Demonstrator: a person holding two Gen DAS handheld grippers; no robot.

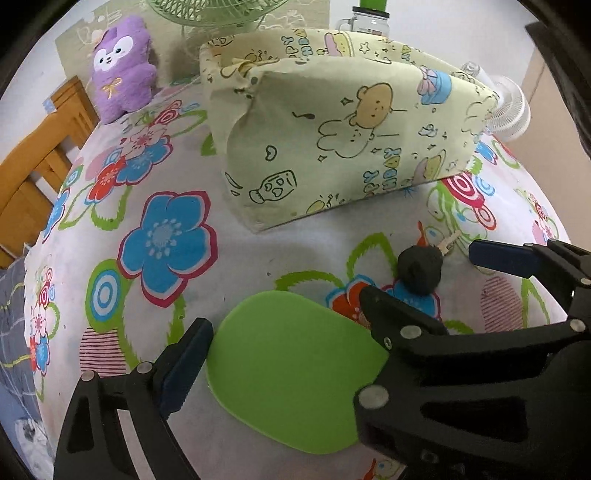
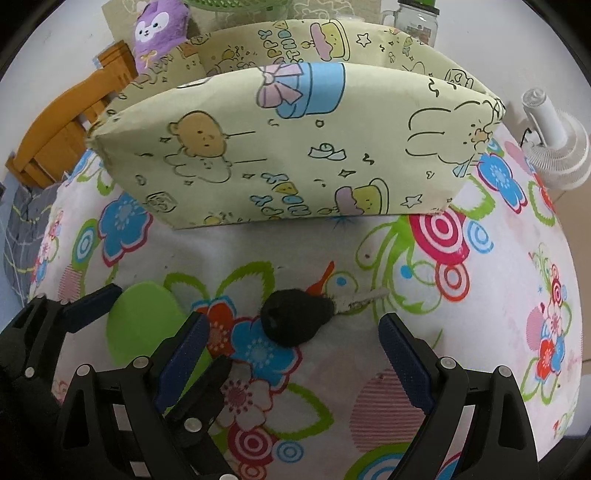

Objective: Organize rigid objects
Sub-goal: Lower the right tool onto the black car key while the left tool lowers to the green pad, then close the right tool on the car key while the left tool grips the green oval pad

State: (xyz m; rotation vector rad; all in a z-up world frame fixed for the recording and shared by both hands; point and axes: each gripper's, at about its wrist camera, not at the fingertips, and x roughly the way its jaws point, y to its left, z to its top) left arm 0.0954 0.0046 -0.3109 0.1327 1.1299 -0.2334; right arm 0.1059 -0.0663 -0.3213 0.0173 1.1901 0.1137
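A flat green oval piece (image 1: 291,373) lies on the flowered tablecloth, between the spread fingers of my left gripper (image 1: 286,325), which is open around it. A black-headed key (image 2: 295,321) lies to its right, metal blade pointing right; it also shows in the left wrist view (image 1: 421,269). My right gripper (image 2: 291,339) is open, its fingers either side of the key, not touching it. The green piece (image 2: 144,321) and the left gripper (image 2: 140,317) show at the left of the right wrist view. A yellow-green cartoon-print box (image 2: 280,147) stands behind.
A purple plush toy (image 1: 123,70) sits at the back left. A green fan (image 1: 218,13) and a glass jar (image 1: 369,20) stand behind the box (image 1: 332,140). A white fan (image 2: 554,147) is at the right. Wooden chairs (image 1: 40,155) stand off the table's left edge.
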